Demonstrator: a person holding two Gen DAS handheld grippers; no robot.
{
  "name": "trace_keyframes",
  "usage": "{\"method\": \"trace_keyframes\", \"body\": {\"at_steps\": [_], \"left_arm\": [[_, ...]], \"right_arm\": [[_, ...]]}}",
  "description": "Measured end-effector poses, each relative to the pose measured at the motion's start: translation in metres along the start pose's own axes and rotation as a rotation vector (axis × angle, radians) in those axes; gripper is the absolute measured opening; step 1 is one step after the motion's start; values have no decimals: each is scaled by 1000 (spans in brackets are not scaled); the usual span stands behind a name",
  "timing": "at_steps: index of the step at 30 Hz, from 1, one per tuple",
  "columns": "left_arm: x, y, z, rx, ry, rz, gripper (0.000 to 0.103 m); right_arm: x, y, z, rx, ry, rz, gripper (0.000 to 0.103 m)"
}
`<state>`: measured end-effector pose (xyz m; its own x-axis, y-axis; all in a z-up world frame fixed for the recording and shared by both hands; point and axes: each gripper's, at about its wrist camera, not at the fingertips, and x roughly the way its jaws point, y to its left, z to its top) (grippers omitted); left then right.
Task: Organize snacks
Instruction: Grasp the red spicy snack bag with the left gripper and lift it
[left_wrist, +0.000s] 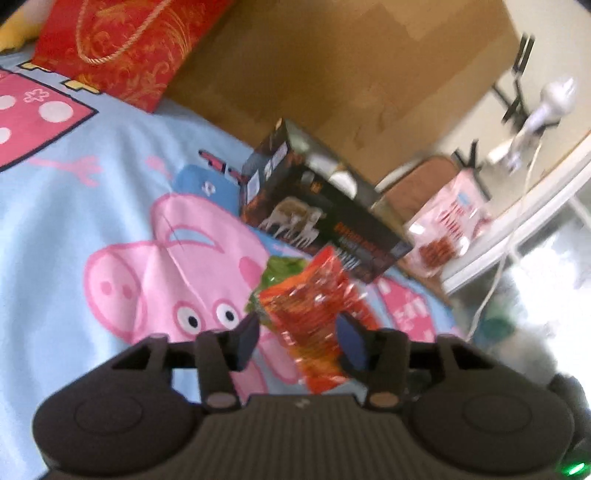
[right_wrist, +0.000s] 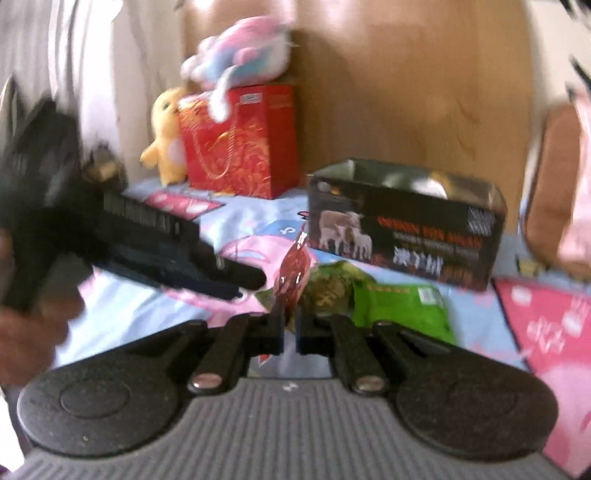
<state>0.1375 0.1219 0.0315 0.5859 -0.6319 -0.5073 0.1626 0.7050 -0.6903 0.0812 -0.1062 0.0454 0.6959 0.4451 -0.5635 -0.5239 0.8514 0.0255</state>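
- Hanging edge-on from the right gripper (right_wrist: 290, 328), a red snack packet (right_wrist: 291, 273) is sitting pinched between the two fingers, which are closed tight on its lower end.
- Showing in the left wrist view as well, the red snack packet (left_wrist: 314, 314) is lying between the fingers of the left gripper (left_wrist: 301, 341); these fingers are standing apart, and the blur is making it hard to tell whether either pad is touching the foil.
- Lying on the bedsheet (right_wrist: 129, 295) just behind the red packet, a green snack packet (right_wrist: 402, 306) is resting near the front of the dark box (right_wrist: 406, 225), with a camouflage-patterned packet (right_wrist: 328, 284) beside it.
- Standing open-topped on the sheet, the dark box is carrying pictures of cattle and orange lettering on its side, and it is sitting towards the far edge of the bed, close to the brown headboard (right_wrist: 406, 92).
- Reaching in from the left edge of the right wrist view, the left gripper's black body (right_wrist: 147, 240) is being carried by a hand (right_wrist: 26, 325), blurred.
- Standing at the far corner of the bed, a red gift bag (right_wrist: 240, 144) is sitting with a yellow plush toy (right_wrist: 166, 136) next to it and a pink-and-blue plush toy (right_wrist: 240, 55) on top.
- Covering the bed, the sheet is showing a pink cartoon pig (left_wrist: 166, 277) on light blue.
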Motion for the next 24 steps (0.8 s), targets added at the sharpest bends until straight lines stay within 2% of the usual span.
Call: {"method": "trace_keyframes", "body": {"at_steps": [3, 5, 7, 8, 9, 11, 12, 16, 19, 21, 23, 24], "left_arm": [[-16, -5, 5, 18, -36, -8, 65], [-19, -10, 8, 37, -40, -3, 72], [-17, -15, 9, 60, -35, 19, 73], [-15, -17, 7, 77, -34, 51, 64], [-12, -19, 5, 99, -33, 92, 47], [-6, -14, 3, 96, 2, 121, 29], [-3, -9, 2, 75, 20, 112, 25], [4, 5, -2, 32, 44, 122, 25], [7, 8, -5, 37, 44, 129, 20], [6, 9, -4, 36, 36, 117, 19], [5, 9, -4, 38, 29, 116, 18], [4, 9, -3, 41, 28, 118, 18]], "right_arm": [[1, 14, -2, -84, -5, 23, 8], [3, 26, -2, -140, -9, 39, 8], [7, 35, -3, -178, -6, 53, 9], [9, 38, -3, -184, -1, 63, 10], [12, 41, -2, -186, 5, 68, 12], [13, 40, -2, -174, 7, 72, 13], [13, 37, -1, -156, 8, 78, 14], [12, 19, -1, -78, 35, 108, 21], [18, 11, -7, -27, 67, 102, 36], [19, 5, -9, 29, 77, 105, 49], [22, 0, -9, 73, 90, 107, 59], [23, -3, -10, 96, 98, 121, 60]]}}
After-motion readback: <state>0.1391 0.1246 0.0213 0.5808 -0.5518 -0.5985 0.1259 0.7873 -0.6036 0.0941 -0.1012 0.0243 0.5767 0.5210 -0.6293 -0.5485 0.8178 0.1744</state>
